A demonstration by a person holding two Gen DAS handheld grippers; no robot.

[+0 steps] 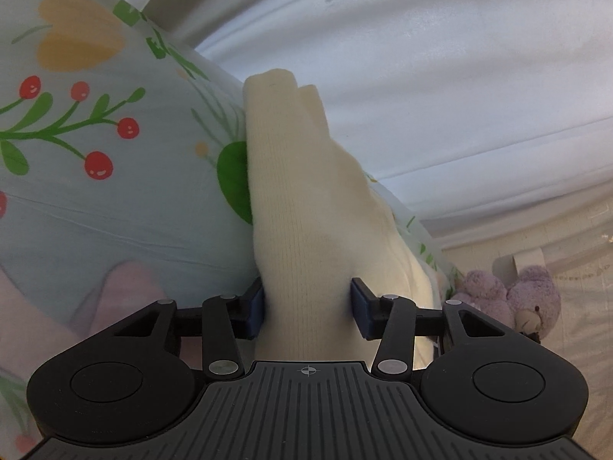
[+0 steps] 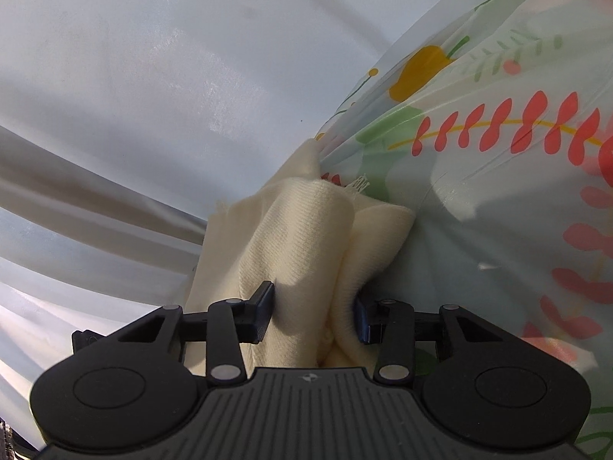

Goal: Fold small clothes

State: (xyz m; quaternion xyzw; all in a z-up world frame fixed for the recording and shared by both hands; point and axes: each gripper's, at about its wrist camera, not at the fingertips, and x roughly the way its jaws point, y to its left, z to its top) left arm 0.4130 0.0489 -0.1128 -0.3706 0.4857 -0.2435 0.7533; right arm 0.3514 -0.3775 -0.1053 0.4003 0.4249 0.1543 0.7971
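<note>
Left gripper (image 1: 308, 308) clamps a cream ribbed knit garment (image 1: 302, 207), which runs up away from it over a pale floral-print sheet (image 1: 115, 176). Right gripper (image 2: 316, 316) pinches a bunched fold of the same knit (image 2: 302, 230), floral sheet (image 2: 498, 199) to its right. Lilac plush bear (image 1: 525, 299) sits far right; white curtain (image 1: 440, 76) behind.

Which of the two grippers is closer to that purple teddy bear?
Left, as far as the pictures tell. The purple teddy bear lies just beyond and right of the left gripper, which is shut on the cream knit garment. The right gripper view shows no bear.
</note>
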